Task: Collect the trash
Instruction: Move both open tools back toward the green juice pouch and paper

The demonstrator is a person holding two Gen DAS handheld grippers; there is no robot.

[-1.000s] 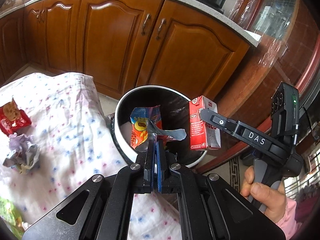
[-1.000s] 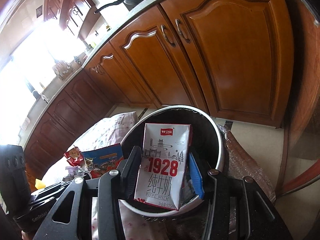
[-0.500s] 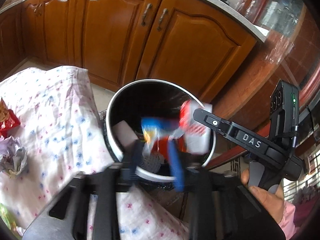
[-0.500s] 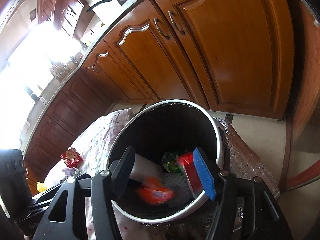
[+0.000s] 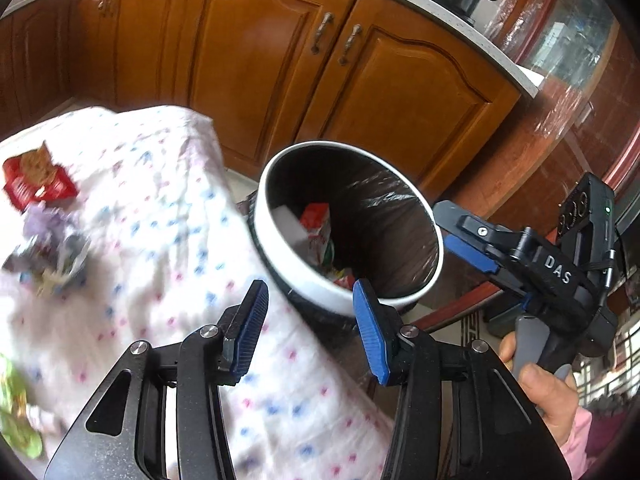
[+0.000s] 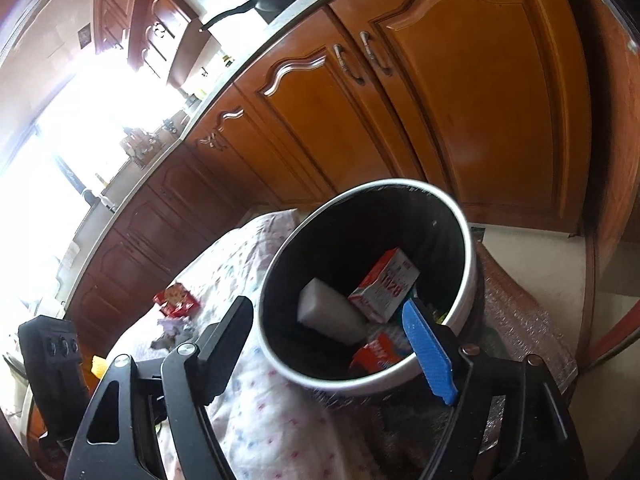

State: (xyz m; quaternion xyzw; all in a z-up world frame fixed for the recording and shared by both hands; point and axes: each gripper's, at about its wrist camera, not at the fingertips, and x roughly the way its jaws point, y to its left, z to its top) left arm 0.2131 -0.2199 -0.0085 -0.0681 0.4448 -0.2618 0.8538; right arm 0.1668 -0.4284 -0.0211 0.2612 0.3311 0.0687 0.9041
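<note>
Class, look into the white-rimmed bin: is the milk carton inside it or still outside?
Inside. The milk carton lies tipped against the wall of the bin, beside a white block, below the rim.

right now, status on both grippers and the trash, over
Left hand-held gripper and right hand-held gripper both just opened, nothing between jaws. Milk carton and snack wrapper in bin. Red packet and crumpled paper left on bedspread.
</note>
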